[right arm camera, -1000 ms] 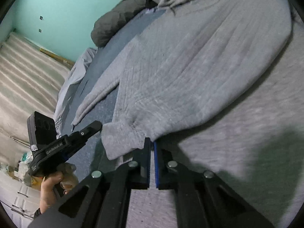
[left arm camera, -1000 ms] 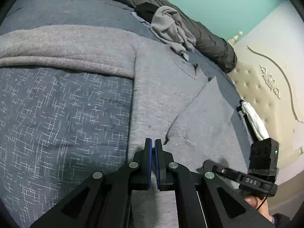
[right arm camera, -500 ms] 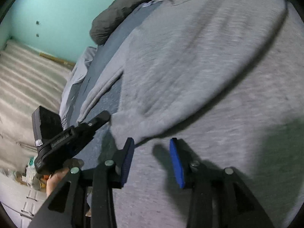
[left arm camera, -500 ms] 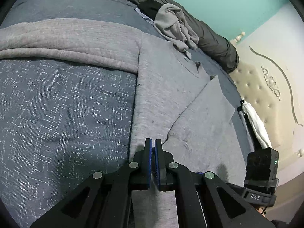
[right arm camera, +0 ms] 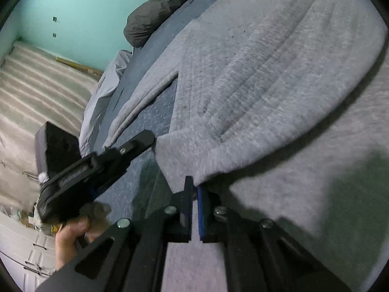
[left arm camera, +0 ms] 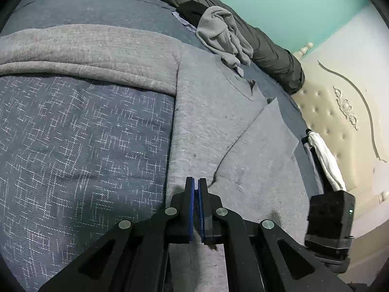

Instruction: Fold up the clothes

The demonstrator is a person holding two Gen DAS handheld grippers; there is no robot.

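Mid-fold on the grey knit sweatshirt (left arm camera: 211, 131) spread over the bed (left arm camera: 80, 141). Left tool (left arm camera: 196, 189) clamped together at the hem; right tool (right arm camera: 195, 189) pinched together by the folded edge at 12 o'clock, cloth between unclear. Next, probably: lift the hem and carry it toward the collar.

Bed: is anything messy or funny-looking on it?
Yes. A crumpled grey garment lies bunched in a heap near the far edge of the bed, against a dark rolled blanket, unlike the grey sweatshirt, which is spread flat. A white cloth is wedged beside the headboard.
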